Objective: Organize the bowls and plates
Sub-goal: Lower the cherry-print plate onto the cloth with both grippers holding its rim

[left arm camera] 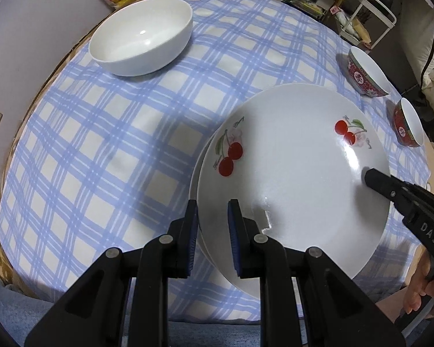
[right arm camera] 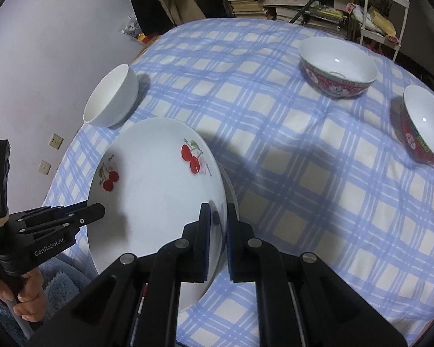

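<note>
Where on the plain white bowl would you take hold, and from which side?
Grip the white bowl by its rim, one finger inside and one outside the wall, coming from above. It stands upright and open on the checked cloth, apart from the cherry plate, and its rounded wall looks too wide to span.

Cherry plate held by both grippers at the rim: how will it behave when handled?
The cherry plate looks rigid glazed ceramic: probably no flex, breakable if dropped. Its glossy highlights suggest a slick rim, so it might slip in the jaws. It seems to sit over another plate, so it could slide.
</note>
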Available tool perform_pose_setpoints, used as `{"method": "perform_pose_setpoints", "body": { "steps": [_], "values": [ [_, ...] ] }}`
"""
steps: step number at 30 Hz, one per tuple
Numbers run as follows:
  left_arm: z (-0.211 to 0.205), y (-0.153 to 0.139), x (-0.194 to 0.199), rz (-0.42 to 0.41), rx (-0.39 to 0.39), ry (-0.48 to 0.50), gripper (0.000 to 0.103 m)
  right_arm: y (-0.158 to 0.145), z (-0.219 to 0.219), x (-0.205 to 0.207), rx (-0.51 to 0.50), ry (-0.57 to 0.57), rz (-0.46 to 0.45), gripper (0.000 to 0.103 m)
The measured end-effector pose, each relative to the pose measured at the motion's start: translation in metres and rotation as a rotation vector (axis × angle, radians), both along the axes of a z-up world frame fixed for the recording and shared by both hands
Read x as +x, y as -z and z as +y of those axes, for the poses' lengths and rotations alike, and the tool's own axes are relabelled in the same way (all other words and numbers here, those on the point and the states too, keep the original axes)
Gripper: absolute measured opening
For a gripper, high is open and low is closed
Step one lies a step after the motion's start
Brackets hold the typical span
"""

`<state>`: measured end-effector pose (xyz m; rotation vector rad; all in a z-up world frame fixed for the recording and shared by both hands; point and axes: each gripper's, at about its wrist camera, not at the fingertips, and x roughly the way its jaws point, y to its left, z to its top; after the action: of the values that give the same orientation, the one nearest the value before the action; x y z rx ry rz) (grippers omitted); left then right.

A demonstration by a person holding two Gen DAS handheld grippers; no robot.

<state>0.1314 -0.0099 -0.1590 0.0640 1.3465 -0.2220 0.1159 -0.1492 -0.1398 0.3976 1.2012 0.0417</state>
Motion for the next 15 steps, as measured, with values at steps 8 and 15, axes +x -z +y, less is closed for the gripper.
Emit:
{"method": "perform_pose_setpoints", "body": {
  "steps": [8,15],
  "values": [
    [0.006,0.003,0.001,0.016,-0.02,-0.029,0.019,0.01,0.0,0.007,0.004,-0.013,0.025,0.011],
    [0.001,0.012,-0.004,0.036,0.029,-0.013,0.019,0.017,0.004,0.007,-0.011,-0.033,0.045,0.011]
  ]
}}
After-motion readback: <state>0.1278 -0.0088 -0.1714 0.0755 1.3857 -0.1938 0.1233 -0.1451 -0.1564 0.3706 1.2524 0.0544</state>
